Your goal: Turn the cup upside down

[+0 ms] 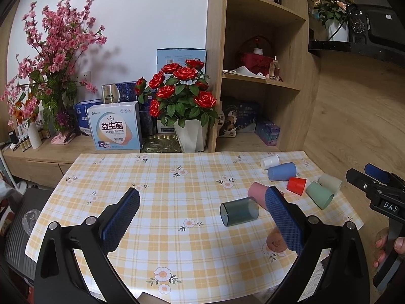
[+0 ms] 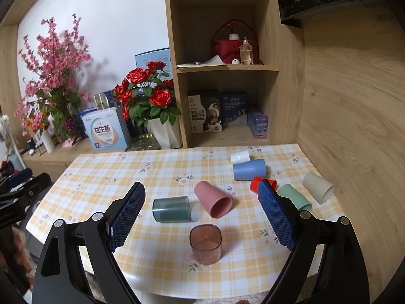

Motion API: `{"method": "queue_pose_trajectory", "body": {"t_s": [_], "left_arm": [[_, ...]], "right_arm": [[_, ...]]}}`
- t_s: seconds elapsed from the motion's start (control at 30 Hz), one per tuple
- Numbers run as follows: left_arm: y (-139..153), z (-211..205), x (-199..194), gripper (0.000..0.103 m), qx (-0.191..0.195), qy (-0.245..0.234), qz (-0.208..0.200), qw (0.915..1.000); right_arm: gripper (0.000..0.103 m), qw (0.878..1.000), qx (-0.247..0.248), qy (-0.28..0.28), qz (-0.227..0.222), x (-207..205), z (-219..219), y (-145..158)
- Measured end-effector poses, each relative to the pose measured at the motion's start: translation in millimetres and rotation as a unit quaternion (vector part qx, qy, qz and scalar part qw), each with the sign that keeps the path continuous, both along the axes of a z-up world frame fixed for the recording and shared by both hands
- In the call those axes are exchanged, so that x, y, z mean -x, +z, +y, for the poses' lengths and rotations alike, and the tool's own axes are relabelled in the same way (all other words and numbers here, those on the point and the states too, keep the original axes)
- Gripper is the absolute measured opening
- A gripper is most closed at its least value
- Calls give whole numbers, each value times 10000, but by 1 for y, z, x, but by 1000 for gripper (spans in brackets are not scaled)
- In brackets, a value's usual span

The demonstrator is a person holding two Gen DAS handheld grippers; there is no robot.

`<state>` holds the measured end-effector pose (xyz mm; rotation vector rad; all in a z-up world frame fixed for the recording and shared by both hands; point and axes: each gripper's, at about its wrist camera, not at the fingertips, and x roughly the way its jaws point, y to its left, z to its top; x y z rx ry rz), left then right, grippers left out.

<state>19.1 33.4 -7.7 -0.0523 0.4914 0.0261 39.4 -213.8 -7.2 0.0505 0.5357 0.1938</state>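
Several cups lie on the checked tablecloth (image 2: 106, 172). A clear brown cup (image 2: 205, 247) stands upside down near the front edge, between my right gripper's fingers but apart from them. A clear teal cup (image 2: 172, 209) (image 1: 239, 211) and a pink cup (image 2: 214, 198) (image 1: 258, 193) lie on their sides behind it. White (image 2: 240, 156), blue (image 2: 249, 169), red (image 2: 255, 183), green (image 2: 295, 196) and beige (image 2: 318, 187) cups lie at the right. My right gripper (image 2: 202, 215) is open and empty. My left gripper (image 1: 202, 217) is open and empty above the table's middle.
A white pot of red roses (image 2: 164, 131) and boxes (image 2: 106, 131) stand on the sideboard behind the table. A wooden shelf unit (image 2: 222, 76) holds boxes and a red basket. The right gripper shows at the left wrist view's right edge (image 1: 374, 185).
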Motion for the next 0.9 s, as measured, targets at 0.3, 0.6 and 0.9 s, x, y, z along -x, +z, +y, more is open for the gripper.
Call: {"method": "queue_pose_trajectory", "body": {"t_s": [0.3, 0.6, 0.9], "left_arm": [[-3, 2, -1, 97, 10, 19, 37, 10000], [-4, 2, -2, 97, 25, 18, 53, 10000], [-4, 2, -2, 97, 20, 16, 60, 10000]], "right_arm": [[87, 10000, 36, -19, 12, -2, 1, -2], [87, 9999, 76, -74, -11, -2, 0, -3], [87, 9999, 97, -118, -34, -2, -1, -2]]}}
